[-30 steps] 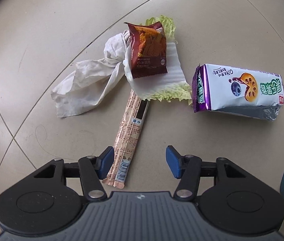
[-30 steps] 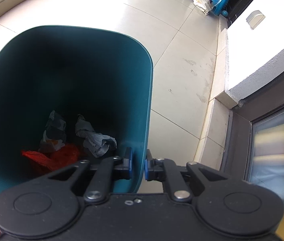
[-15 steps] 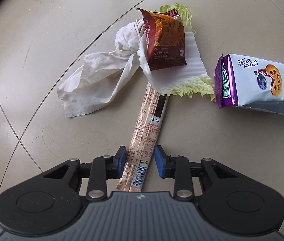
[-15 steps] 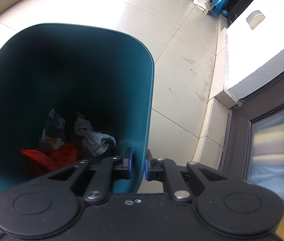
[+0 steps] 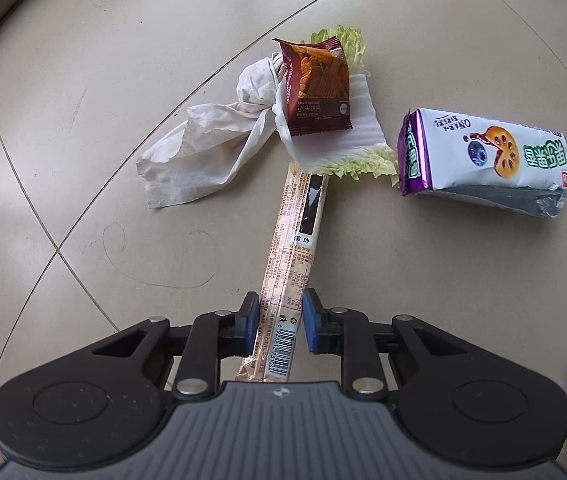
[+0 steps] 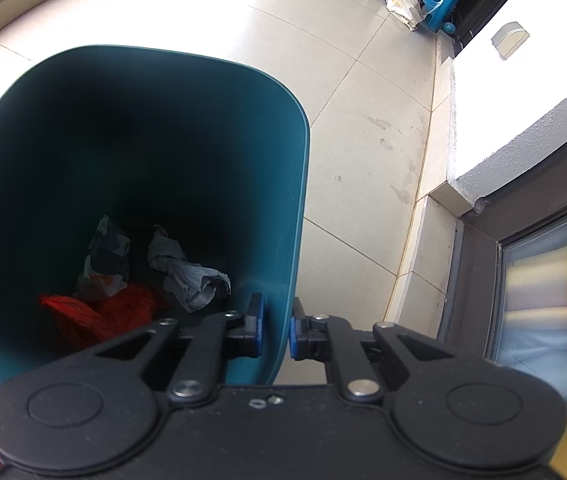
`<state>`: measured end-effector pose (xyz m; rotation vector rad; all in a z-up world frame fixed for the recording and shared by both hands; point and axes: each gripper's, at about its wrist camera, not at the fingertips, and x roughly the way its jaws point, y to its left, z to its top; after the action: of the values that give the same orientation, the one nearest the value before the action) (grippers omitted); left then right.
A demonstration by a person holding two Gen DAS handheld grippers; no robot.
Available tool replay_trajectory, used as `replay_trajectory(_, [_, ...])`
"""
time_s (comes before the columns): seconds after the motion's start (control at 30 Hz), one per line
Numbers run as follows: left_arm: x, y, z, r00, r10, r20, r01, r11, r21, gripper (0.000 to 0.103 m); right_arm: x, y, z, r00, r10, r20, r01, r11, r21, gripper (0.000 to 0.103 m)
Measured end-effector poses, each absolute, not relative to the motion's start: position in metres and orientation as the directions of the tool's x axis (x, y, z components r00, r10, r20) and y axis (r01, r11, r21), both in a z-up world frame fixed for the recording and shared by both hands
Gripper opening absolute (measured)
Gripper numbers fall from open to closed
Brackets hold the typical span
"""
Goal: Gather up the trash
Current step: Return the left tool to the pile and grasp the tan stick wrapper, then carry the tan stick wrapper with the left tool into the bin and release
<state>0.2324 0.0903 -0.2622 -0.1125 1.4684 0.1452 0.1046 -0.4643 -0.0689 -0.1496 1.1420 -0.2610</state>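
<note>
Left wrist view: left gripper (image 5: 280, 326) pointing straight down at the floor, jaws closing on the near end of the long snack-stick wrapper (image 5: 297, 256), blue pads now against both its edges where a second ago they stood wide with the wrapper lying loose between them. Wrapper's far end tucked under the cabbage leaf (image 5: 347, 152) at frame centre, beneath the brown crisp packet (image 5: 317, 88); crumpled tissue (image 5: 211, 152) to the left, biscuit box (image 5: 483, 152) at right, all on the tiles. Scene slightly smaller than half a second back, so probably lifting.

Right wrist view: unchanged; right gripper (image 6: 276, 330) clamped on the teal bin (image 6: 187, 80) wall, lower centre, with rubbish at the bottom.

Likely meaning: grasp nearly secured, carry to bin next; leaf may drag along.
</note>
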Motion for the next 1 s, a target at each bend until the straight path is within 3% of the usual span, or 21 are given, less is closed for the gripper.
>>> replay_trajectory(0.4, [0.205,0.067,-0.185,0.179,-0.044,-0.983,-0.120,0.991,-0.067,0.021,0.102,-0.462,-0.067,0.404,-0.274,-0.873,0.108,0.962,-0.252,0.010])
replay_trajectory(1.0, [0.205,-0.089,-0.015,0.383,-0.222,-0.897,0.283,0.952,-0.115,0.021,0.099,-0.454,-0.058,0.449,-0.249,-0.858,0.081,0.968,-0.239,0.007])
